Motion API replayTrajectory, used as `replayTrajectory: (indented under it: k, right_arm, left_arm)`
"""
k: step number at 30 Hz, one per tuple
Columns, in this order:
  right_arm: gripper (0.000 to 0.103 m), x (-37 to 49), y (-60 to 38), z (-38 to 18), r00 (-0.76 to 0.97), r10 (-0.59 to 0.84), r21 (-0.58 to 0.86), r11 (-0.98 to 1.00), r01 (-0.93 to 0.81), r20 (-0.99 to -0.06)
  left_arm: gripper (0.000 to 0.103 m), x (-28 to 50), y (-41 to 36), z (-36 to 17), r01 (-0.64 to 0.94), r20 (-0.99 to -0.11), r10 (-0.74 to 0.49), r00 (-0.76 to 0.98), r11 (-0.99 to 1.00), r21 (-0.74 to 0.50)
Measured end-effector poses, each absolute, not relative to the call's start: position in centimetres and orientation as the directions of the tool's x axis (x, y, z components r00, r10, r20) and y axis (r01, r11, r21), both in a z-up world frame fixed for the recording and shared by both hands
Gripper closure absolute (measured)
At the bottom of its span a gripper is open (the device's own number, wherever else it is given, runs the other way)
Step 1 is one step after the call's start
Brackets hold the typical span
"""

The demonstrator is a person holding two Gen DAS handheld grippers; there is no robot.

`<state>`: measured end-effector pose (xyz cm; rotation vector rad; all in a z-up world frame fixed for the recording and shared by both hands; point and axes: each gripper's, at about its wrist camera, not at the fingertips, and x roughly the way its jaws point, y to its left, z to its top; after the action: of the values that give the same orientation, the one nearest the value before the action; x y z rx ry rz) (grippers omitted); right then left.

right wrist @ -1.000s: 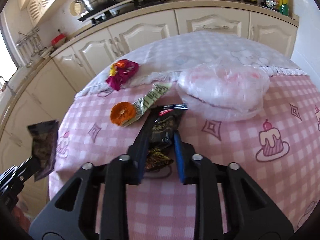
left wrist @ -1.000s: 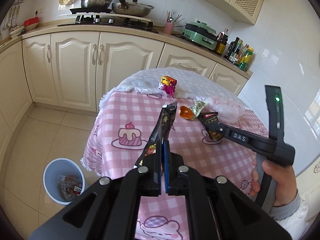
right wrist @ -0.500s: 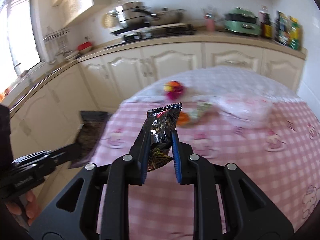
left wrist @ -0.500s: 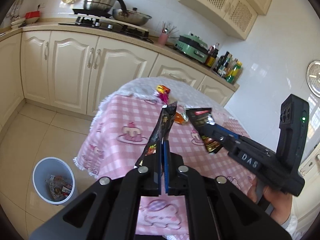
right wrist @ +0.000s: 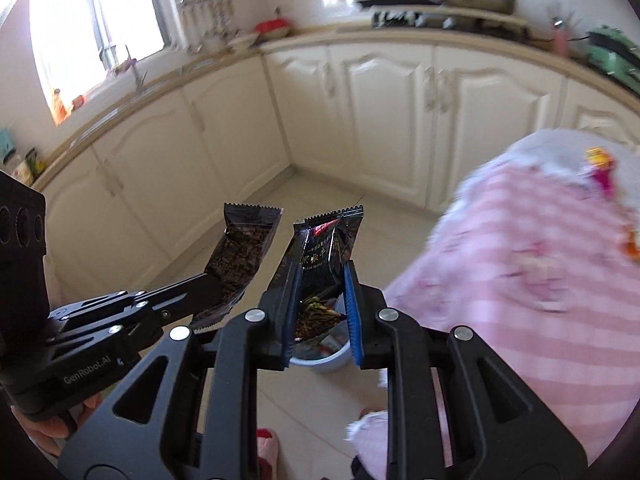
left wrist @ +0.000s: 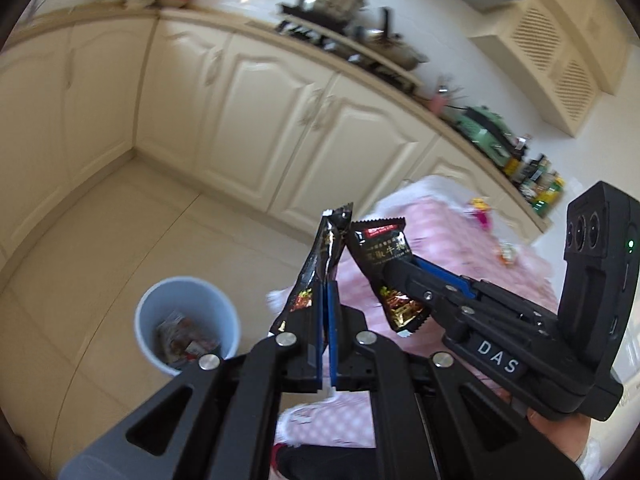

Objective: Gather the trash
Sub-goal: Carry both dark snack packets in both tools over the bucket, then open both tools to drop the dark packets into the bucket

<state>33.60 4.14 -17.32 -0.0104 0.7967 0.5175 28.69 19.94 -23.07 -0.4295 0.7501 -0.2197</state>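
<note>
Kitchen floor: one bin (left wrist: 188,320); two claws (left wrist: 325,292) (right wrist: 320,280) each clamping one wrapper (left wrist: 320,256) (right wrist: 324,252).

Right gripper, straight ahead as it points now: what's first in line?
Probably the bin: its rim shows low between the right gripper fingers, behind the held wrapper. Otherwise bare floor; depth is unclear.

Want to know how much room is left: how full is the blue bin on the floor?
Partly full. The left wrist view looks into the blue bin: crumpled wrappers lie at its bottom, with bare inner wall showing above them.
</note>
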Motion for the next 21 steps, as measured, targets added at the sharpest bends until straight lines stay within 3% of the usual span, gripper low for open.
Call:
replayTrajectory:
  k: [11,17,19,21]
  right_arm:
    - [0.082,39.6,10.7,-28.3,0.417,0.409,0.219,0.875,-0.431,-0.812]
    - [0.082,42.0,11.8,-32.0,0.387,0.393,0.236,0.888,-0.394,-0.834]
    - [0.082,42.6,12.1,-33.1,0.375,0.390,0.240,0.891,-0.386,-0.841]
    - [0.082,43.0,12.2,-33.9,0.365,0.389,0.247,0.893,-0.377,-0.846]
  left_arm:
    - [0.101,34.2,26.3,-33.8,-0.122,-0.722,-0.304,0.622,0.873,-0.473]
    - [0.100,37.1,28.1,-38.2,-0.161,-0.732,-0.311,0.606,0.853,-0.496]
    - [0.097,37.6,28.4,-39.4,-0.155,-0.718,-0.330,0.612,0.841,-0.518]
    - [0.072,38.1,29.0,-40.0,-0.176,-0.709,-0.324,0.626,0.827,-0.533]
